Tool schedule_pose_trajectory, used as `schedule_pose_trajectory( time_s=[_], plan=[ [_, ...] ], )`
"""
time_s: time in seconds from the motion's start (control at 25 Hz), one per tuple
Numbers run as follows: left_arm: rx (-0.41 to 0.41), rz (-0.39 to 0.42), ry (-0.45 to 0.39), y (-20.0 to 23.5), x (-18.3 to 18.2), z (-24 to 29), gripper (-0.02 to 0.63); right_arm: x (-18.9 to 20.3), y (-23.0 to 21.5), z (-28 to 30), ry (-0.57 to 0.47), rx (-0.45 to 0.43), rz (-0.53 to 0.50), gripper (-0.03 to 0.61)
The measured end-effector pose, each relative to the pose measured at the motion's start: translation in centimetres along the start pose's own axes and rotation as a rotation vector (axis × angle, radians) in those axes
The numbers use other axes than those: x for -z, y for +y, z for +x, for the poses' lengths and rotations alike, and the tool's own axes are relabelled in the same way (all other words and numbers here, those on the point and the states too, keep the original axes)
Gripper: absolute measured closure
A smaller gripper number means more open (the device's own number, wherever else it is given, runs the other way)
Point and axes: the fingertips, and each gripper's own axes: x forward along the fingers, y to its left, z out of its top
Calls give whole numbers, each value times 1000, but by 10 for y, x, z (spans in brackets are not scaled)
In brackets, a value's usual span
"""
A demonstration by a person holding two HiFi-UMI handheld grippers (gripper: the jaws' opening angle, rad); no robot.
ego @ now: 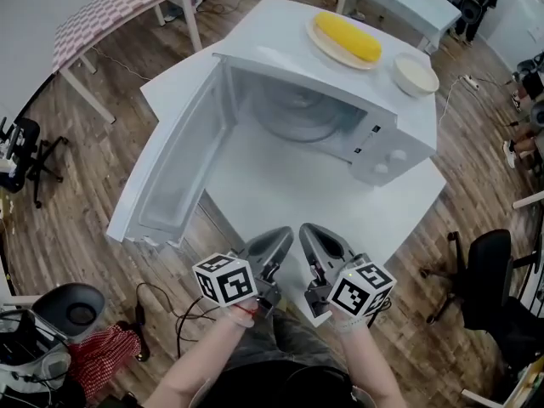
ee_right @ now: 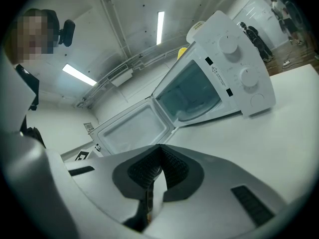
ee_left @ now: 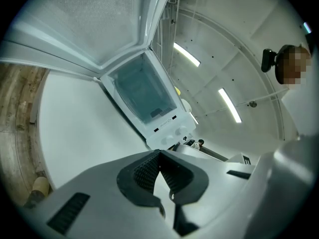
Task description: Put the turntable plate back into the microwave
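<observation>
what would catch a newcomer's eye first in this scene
The white microwave stands mid-way on the white table, its door swung wide open to the left and the clear glass turntable plate lying inside the cavity. On its top sit a yellow corn cob on a cream plate and a white bowl. Nearest the camera, the left gripper and right gripper are both shut and empty.

The left gripper (ego: 280,238) and right gripper (ego: 309,231) are side by side, near the body, with fingers (ee_left: 142,172) pressed together and empty.
</observation>
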Motion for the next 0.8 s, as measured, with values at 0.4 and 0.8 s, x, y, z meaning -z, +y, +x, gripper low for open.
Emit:
schedule_pose_trajectory(
  time_s=[0.4,0.8],
  plan=[
    [5,45,19,-24,17,-19,601,10,21,-28,-3,-9,-39,558],
    [10,105,-11,-47,19,-40,601,12,47,-50,-15,-14,-129,558]
  ],
)
